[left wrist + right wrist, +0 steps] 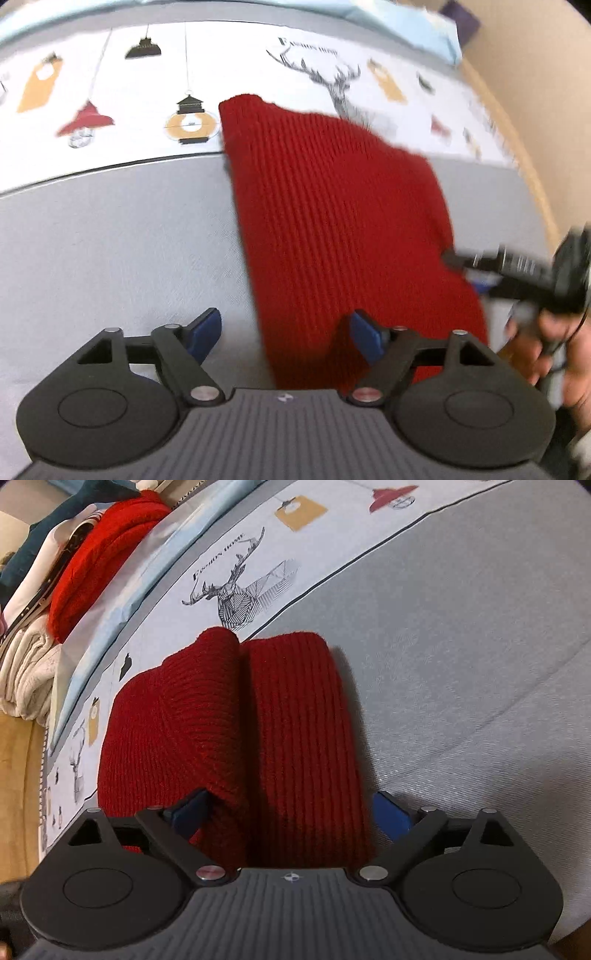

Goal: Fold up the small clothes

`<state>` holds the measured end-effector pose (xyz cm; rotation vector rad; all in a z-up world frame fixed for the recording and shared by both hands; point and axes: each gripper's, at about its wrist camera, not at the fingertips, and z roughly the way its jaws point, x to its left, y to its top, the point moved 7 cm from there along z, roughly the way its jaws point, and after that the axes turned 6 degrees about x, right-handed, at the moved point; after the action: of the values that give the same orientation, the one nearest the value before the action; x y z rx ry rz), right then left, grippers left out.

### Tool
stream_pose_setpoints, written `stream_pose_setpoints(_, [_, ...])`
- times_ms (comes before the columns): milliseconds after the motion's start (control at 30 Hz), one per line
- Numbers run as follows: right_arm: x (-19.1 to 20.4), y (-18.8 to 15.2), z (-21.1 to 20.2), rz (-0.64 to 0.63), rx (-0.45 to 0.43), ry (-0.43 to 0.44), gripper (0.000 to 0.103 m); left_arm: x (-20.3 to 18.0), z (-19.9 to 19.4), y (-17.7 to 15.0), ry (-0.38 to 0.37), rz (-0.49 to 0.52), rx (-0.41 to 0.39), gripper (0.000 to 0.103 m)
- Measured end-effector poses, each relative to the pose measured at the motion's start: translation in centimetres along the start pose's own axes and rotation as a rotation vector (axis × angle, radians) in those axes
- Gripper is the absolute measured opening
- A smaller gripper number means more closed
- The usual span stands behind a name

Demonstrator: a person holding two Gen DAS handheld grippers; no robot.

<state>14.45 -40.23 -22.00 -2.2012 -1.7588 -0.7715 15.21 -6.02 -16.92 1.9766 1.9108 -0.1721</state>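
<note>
A red ribbed knit garment (332, 221) lies on the grey bed cover (110, 240), its far end reaching onto the printed white band. My left gripper (286, 332) is open at the garment's near left edge; its right blue fingertip (364, 334) rests over the knit, the left one over bare cover. In the right wrist view the garment (303, 720) shows a raised fold with a crease down the middle. My right gripper (291, 812) is open, its jaws wide on both sides of the garment's near end. It also shows at the left wrist view's right edge (458, 258), touching the knit.
A printed sheet with deer and lanterns (184, 74) runs along the back. A stack of folded clothes, red knit (103, 554) and cream fabric (26, 675), sits at the far left of the right wrist view. A wooden edge (14, 794) borders the bed.
</note>
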Motion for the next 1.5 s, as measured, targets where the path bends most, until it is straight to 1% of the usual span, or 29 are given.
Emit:
stream_pose_setpoints(33, [0.1, 0.1, 0.3, -0.001, 0.007, 0.008, 0.094, 0.3, 0.6, 0.4, -0.032, -0.026, -0.002, 0.085])
stream_pose_setpoints(67, [0.1, 0.2, 0.4, -0.002, 0.012, 0.013, 0.095, 0.6, 1.7, 0.9, -0.072, -0.053, -0.004, 0.088])
stream_pose_setpoints(133, [0.2, 0.5, 1.0, -0.003, 0.023, 0.017, 0.096, 0.8, 3.5, 1.6, -0.133, -0.097, -0.006, 0.097])
stream_pose_setpoints(200, [0.4, 0.7, 1.5, -0.004, 0.032, 0.021, 0.098, 0.3, 4.8, 2.1, -0.179, -0.150, -0.004, 0.098])
stream_pose_setpoints(267, [0.7, 0.9, 1.9, -0.002, 0.040, 0.031, 0.099, 0.2, 6.0, 2.6, -0.210, -0.177, -0.004, 0.101])
stream_pose_setpoints(367, [1.2, 1.1, 2.6, 0.002, 0.049, 0.041, 0.099, 0.2, 7.6, 2.5, -0.248, -0.227, 0.014, 0.102])
stream_pose_setpoints(400, [1.5, 1.2, 2.9, -0.004, 0.048, 0.037, 0.099, 0.0, 7.9, 2.7, -0.256, -0.230, 0.013, 0.102])
stream_pose_setpoints(500, [2.7, 1.4, 3.2, -0.044, 0.033, 0.018, 0.094, 0.0, 8.3, 3.3, -0.239, -0.224, -0.014, 0.100])
stream_pose_setpoints(533, [3.0, 1.4, 3.2, -0.062, 0.021, 0.005, 0.091, -0.1, 8.0, 3.5, -0.222, -0.228, -0.027, 0.095])
stream_pose_setpoints(567, [3.3, 1.6, 3.2, -0.069, 0.007, -0.003, 0.087, -0.3, 7.6, 3.9, -0.189, -0.208, -0.051, 0.086])
stream_pose_setpoints(600, [3.7, 1.8, 3.0, -0.076, -0.011, -0.012, 0.084, -1.0, 6.5, 4.3, -0.136, -0.155, -0.095, 0.082])
stream_pose_setpoints(633, [4.1, 2.1, 3.0, -0.089, -0.027, -0.020, 0.076, -1.7, 5.2, 4.6, -0.084, -0.105, -0.141, 0.075])
stream_pose_setpoints(667, [4.6, 2.2, 2.7, -0.109, -0.045, -0.022, 0.064, -2.2, 3.9, 5.0, -0.049, -0.068, -0.180, 0.072])
stream_pose_setpoints(733, [5.6, 2.7, 2.1, -0.144, -0.079, 0.000, 0.050, -2.5, 1.5, 5.6, -0.017, -0.019, -0.232, 0.070])
stream_pose_setpoints(767, [6.0, 2.9, 2.0, -0.144, -0.089, 0.021, 0.046, -2.3, 0.5, 6.0, -0.009, -0.002, -0.251, 0.070])
stream_pose_setpoints(833, [7.2, 3.5, 2.5, -0.145, -0.103, 0.061, 0.044, -1.0, -1.0, 6.9, 0.016, 0.009, -0.276, 0.070])
stream_pose_setpoints(900, [9.2, 3.7, 3.2, -0.180, -0.120, 0.083, 0.041, 0.7, -2.2, 7.7, 0.054, -0.003, -0.301, 0.070])
stream_pose_setpoints(967, [11.8, 3.8, 3.9, -0.215, -0.137, 0.111, 0.035, 2.7, -3.3, 8.6, 0.083, -0.026, -0.320, 0.070])
stream_pose_setpoints(1067, [15.6, 3.9, 5.0, -0.246, -0.170, 0.162, 0.034, 5.4, -4.8, 9.5, 0.087, -0.061, -0.337, 0.071])
stream_pose_setpoints(1133, [17.4, 4.0, 5.8, -0.266, -0.189, 0.170, 0.034, 6.9, -5.6, 9.6, 0.090, -0.065, -0.342, 0.072])
stream_pose_setpoints(1200, [18.7, 4.1, 6.6, -0.266, -0.189, 0.175, 0.034, 8.3, -5.9, 9.6, 0.096, -0.090, -0.328, 0.072])
stream_pose_setpoints(1267, [19.4, 4.2, 7.5, -0.279, -0.178, 0.156, 0.034, 9.7, -6.4, 9.6, 0.106, -0.129, -0.328, 0.071])
stream_pose_setpoints(1300, [19.4, 4.2, 7.8, -0.282, -0.173, 0.139, 0.035, 10.6, -7.3, 9.4, 0.112, -0.138, -0.353, 0.071])
stream_pose_setpoints(1333, [19.4, 4.2, 8.1, -0.278, -0.166, 0.117, 0.036, 10.9, -8.1, 9.5, 0.108, -0.137, -0.378, 0.072])
stream_pose_setpoints(1400, [18.8, 4.1, 8.6, -0.254, -0.139, 0.085, 0.041, 11.4, -9.3, 9.2, 0.079, -0.137, -0.395, 0.072])
stream_pose_setpoints(1433, [18.6, 4.0, 8.5, -0.243, -0.134, 0.090, 0.041, 11.5, -9.6, 8.9, 0.059, -0.135, -0.389, 0.072])
stream_pose_setpoints(1500, [18.6, 3.9, 7.8, -0.245, -0.162, 0.070, 0.045, 11.6, -9.5, 8.2, 0.042, -0.124, -0.352, 0.072])
